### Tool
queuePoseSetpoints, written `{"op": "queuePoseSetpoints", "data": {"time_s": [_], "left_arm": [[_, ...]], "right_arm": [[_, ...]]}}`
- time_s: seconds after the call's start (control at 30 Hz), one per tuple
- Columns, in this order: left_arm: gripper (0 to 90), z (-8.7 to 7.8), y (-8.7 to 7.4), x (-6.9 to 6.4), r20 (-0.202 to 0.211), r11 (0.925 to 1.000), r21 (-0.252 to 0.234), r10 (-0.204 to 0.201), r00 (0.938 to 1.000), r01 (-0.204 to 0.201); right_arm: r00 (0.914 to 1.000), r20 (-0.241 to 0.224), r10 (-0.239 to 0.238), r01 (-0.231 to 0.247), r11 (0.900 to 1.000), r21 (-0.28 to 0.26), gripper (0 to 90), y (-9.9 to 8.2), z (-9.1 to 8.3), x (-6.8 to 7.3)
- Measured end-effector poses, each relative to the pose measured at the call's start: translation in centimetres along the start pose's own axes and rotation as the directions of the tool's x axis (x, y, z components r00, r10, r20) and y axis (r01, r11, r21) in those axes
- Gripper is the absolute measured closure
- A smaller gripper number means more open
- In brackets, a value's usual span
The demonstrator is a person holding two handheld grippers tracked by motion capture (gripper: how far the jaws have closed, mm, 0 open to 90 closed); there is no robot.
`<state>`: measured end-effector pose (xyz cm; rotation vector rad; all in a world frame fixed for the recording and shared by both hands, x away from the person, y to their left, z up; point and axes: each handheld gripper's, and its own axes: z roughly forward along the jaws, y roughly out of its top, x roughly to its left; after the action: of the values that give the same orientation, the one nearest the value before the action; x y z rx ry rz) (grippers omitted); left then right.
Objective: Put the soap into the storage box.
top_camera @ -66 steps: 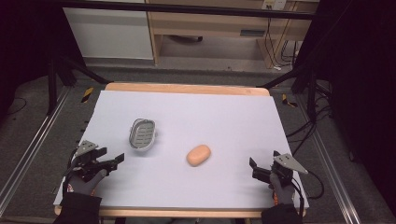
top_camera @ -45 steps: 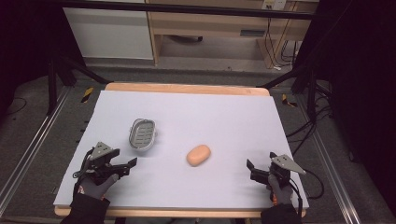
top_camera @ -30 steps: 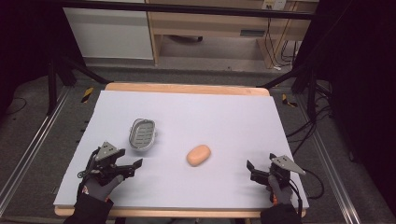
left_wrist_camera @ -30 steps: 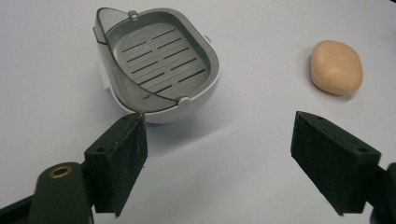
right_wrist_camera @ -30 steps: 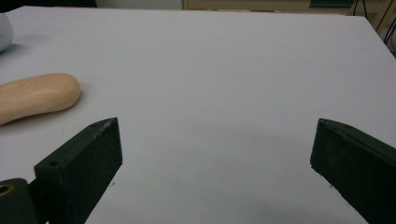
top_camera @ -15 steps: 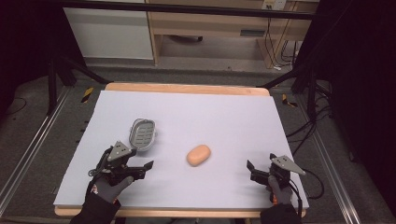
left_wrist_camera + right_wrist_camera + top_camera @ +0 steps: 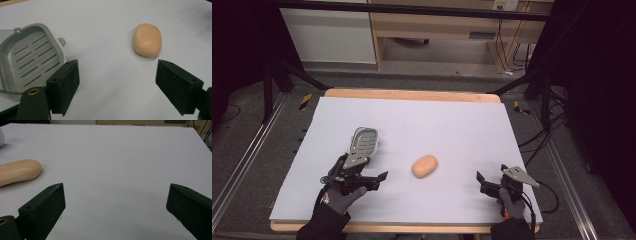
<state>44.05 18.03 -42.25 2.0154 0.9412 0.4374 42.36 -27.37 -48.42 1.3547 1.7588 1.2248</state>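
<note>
A peach-coloured bar of soap lies on the white table top, a little front of centre. To its left a grey slotted soap dish rests on the sheet. My left gripper hovers just in front of the dish, open, its jaws pointing right toward the soap. In the left gripper view the dish sits behind the left jaw and the soap lies ahead, beyond the wide gap of the gripper. My right gripper is open near the front right corner. In the right gripper view the gripper holds nothing, with the soap far left.
The white sheet covers a table with a wooden rim. Metal rails run along both sides on the floor. Cabinets and cables stand beyond the far edge.
My left gripper has travelled from the front left corner rightward and forward, ending beside the soap dish. The right gripper has stayed almost still. Soap and dish have not moved.
</note>
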Motion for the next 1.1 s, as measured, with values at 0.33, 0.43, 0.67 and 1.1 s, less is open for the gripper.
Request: {"op": "queuePoseSetpoints", "data": {"time_s": [0.33, 0.43, 0.67, 1.1], "left_arm": [[18.8, 1.6, 1.9, -1.3, 0.023, 0.9998, -0.005, 0.019, 0.9996, -0.019], [18.9, 1.9, 2.2, -1.5, 0.027, 0.9999, -0.008, 0.015, 0.9995, -0.015], [19.3, 3.1, 3.6, -1.9, 0.035, 0.9997, -0.002, 0.024, 0.9991, -0.024], [19.5, 5.6, 5.0, -2.5, 0.041, 0.9985, 0.039, 0.038, 0.9984, -0.039]], "right_arm": [[0.9999, 0.005, -0.015, 0.015, 0.9999, 0.005, 2.4, 0.0, 0.0, 0.1], [0.9999, 0.005, -0.013, 0.013, 0.9999, 0.006, 2.4, 0.0, 0.0, 0.1], [0.9998, 0.006, -0.018, 0.018, 0.9998, 0.008, 2.4, 0.0, 0.1, 0.2], [0.9997, 0.005, -0.024, 0.024, 0.9996, 0.011, 2.5, 0.0, 0.1, 0.3]]}}
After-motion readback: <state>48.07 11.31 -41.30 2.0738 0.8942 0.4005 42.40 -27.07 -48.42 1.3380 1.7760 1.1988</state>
